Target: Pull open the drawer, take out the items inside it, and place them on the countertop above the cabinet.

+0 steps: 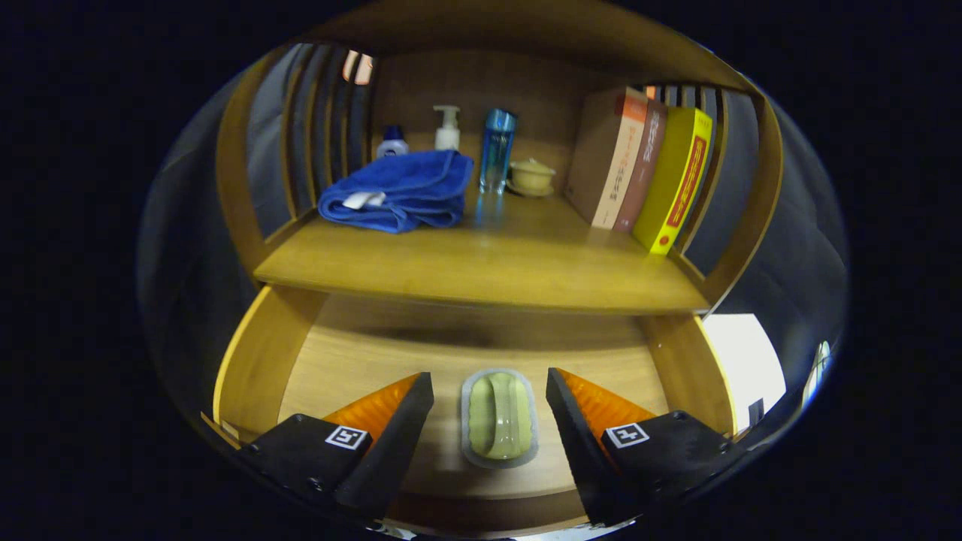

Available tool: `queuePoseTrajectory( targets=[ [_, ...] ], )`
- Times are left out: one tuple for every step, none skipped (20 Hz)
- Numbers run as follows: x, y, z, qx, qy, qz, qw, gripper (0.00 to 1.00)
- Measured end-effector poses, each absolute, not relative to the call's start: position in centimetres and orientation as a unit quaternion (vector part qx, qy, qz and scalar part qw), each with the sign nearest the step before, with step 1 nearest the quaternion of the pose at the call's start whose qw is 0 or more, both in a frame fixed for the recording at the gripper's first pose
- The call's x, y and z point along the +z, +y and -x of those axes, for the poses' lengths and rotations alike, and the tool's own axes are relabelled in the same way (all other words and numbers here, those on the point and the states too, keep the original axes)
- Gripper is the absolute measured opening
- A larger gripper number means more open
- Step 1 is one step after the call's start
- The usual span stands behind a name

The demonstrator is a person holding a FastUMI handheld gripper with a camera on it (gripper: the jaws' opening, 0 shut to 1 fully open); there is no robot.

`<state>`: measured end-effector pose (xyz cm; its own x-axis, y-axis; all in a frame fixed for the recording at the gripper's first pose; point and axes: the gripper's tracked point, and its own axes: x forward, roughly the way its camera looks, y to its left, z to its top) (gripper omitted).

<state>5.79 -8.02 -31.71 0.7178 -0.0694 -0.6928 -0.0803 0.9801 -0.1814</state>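
I see the drawer point(259, 361) pulled open below the wooden counter point(481, 263). My hand-held gripper point(490, 391) hangs spread wide, the soap dish point(500, 417) lying untouched between its fingers. On the counter, a blue towel point(398, 189) sits far left, books point(646, 169) right.

drawer point(263, 361): rear hidden under countertop point(481, 270) | small bottle point(391, 141): base behind blue towel point(398, 191)

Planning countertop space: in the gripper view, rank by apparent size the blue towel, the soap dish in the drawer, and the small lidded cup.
1. blue towel
2. soap dish, between the open claw fingers; nearness inflates it
3. lidded cup
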Motion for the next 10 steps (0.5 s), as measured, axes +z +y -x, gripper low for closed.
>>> queuePoseTrajectory(
  targets=[
    [-32.5,-8.8,-5.7,-0.004,0.389,0.103,0.916,0.99],
    [-33.1,-9.6,-5.7,-0.014,0.4,0.106,0.91,0.99],
    [-33.8,-9.8,-5.6,-0.017,0.41,0.103,0.906,0.99],
    [-34.4,-10.0,-5.6,-0.019,0.42,0.097,0.902,0.99],
    [-34.9,-10.4,-5.5,-0.022,0.428,0.092,0.899,0.99],
    [-35.3,-10.6,-5.5,-0.024,0.434,0.087,0.896,0.98],
    [-35.7,-11.0,-5.3,-0.028,0.441,0.083,0.893,0.98],
    [-36.1,-11.1,-5.2,-0.027,0.448,0.079,0.89,0.92],
    [-36.4,-11.3,-5.0,-0.029,0.454,0.078,0.887,0.87],
    [-36.7,-11.4,-5.0,-0.029,0.458,0.077,0.885,0.81]
  ],
)
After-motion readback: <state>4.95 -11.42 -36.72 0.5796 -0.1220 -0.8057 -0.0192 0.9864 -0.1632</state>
